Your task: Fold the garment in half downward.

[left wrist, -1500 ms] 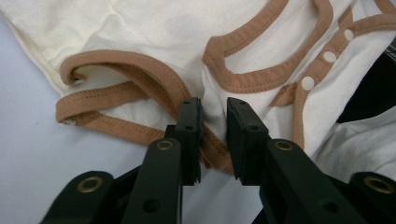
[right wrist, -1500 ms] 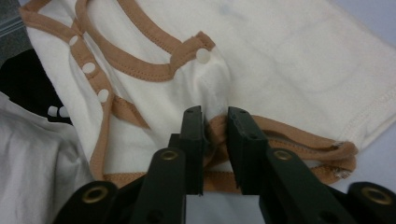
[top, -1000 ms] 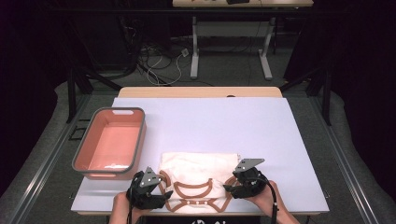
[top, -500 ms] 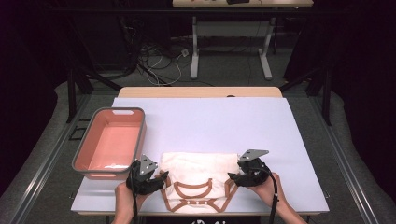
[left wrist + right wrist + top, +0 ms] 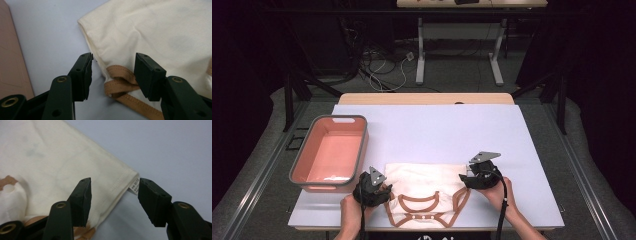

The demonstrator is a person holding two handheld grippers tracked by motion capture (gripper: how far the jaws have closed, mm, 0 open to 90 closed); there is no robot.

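A cream baby garment with tan trim lies folded flat near the table's front edge. My left gripper is at its left side, open, its jaws straddling the tan-trimmed edge of the cloth. My right gripper is at the garment's right side, open too. Between its jaws lies the cream corner with a small white label sticking out. Neither gripper has closed on the fabric.
A pink tub with a grey rim stands empty at the left, close to my left gripper; its side fills the left edge of the left gripper view. The lilac table cover stretches bare behind the garment.
Both grippers have slid outward and slightly forward, from over the garment's front part to its left and right edges. The garment lies as before.
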